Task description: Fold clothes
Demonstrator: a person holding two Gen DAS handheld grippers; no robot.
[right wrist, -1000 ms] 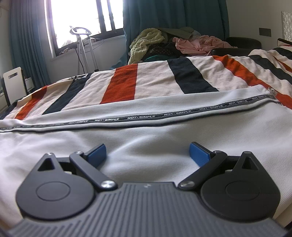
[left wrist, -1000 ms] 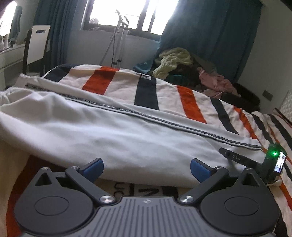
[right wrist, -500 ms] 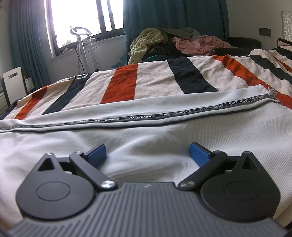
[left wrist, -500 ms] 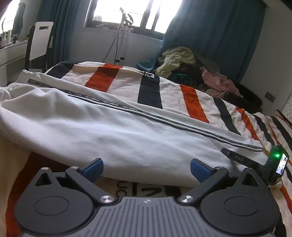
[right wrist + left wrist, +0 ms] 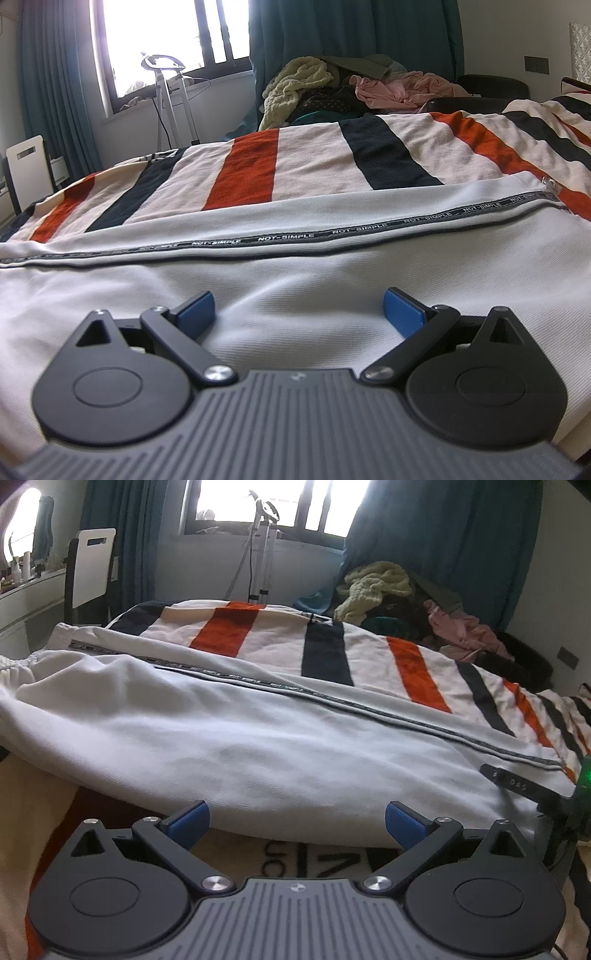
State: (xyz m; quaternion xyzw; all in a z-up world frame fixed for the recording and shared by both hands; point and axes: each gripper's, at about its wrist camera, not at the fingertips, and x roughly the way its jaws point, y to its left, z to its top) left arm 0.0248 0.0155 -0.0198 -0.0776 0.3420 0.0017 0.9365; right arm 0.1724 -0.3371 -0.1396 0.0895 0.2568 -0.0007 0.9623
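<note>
White sweatpants (image 5: 258,753) with a lettered side tape lie flat across the striped blanket (image 5: 310,162), and while our right gripper (image 5: 298,312) stays put, wide and empty, our left gripper (image 5: 297,821), equally wide, has tilted up, gripping nothing yet.

We see the white garment (image 5: 332,288) as matt cloth with a fine diagonal rib, trimmed with a woven black tape (image 5: 288,236) bearing white lettering. Under it, the striped blanket (image 5: 310,162) looks soft and slightly fuzzy. Our right gripper (image 5: 299,310) shows matt black plastic arms, smooth blue pads (image 5: 402,314), shiny metal pivot pins and a ribbed grey body; our left gripper (image 5: 295,823) looks the same.
</note>
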